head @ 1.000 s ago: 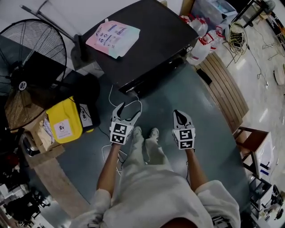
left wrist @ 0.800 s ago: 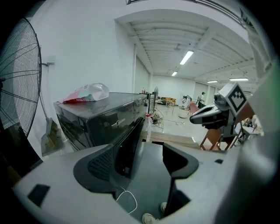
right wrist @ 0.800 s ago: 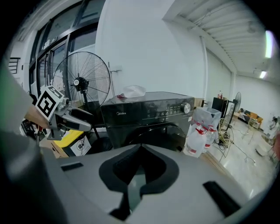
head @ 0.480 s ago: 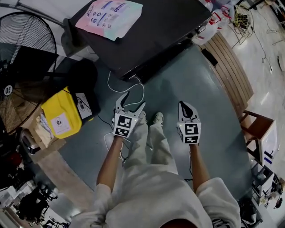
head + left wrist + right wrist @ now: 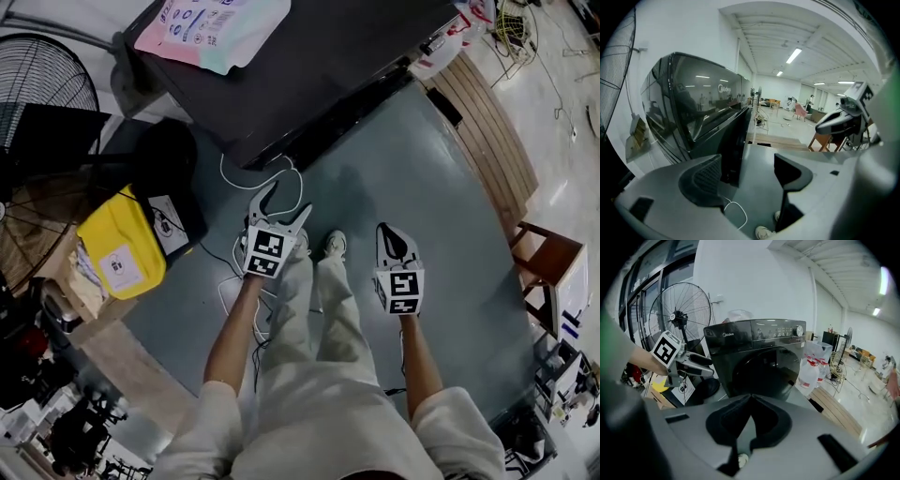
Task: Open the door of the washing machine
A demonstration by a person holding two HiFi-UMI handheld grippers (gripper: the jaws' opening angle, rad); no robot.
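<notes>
The black front-loading washing machine stands ahead of me, and the head view shows its top with a pink and white pouch lying on it. Its round dark door is closed in the right gripper view. My left gripper is open and empty near the machine's front left corner, a short way off it. In the left gripper view the machine's glossy front fills the left side beyond the parted left gripper. My right gripper is shut on nothing, farther right and back; the shut right gripper faces the door.
A standing fan and a yellow bag sit at the left. A white cable loops on the floor by the machine. Detergent jugs, wooden slats and a wooden stool lie to the right.
The head view has shifted, so the machine sits higher in the frame. The left gripper has edged forward along the machine's front. Neither gripper's jaws have changed.
</notes>
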